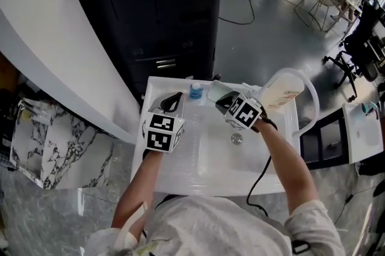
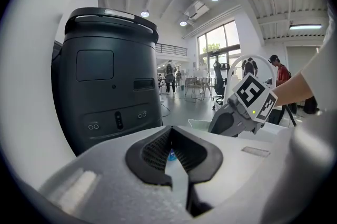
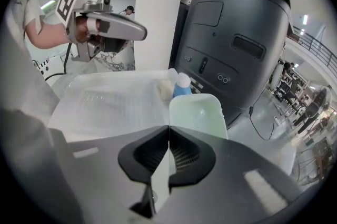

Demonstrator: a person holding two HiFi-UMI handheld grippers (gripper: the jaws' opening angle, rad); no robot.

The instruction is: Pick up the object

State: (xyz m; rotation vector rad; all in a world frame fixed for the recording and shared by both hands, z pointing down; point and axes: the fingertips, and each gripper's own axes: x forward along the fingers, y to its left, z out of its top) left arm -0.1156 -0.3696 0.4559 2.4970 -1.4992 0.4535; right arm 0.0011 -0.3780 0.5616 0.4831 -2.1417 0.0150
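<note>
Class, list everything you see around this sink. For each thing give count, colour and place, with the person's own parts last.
white sink basin: one, white, in front of the person
round metal drain: one, silver, basin floor
small blue bottle with a pale cap: one, blue, basin's back rim
pale green shallow tray: one, green, right of the bottle
white arched pipe: one, white, basin's right end
large black machine: one, black, behind the basin
left hand-held gripper: one, grey, jaws together, empty
right hand-held gripper: one, grey, jaws together, at the tray
</note>
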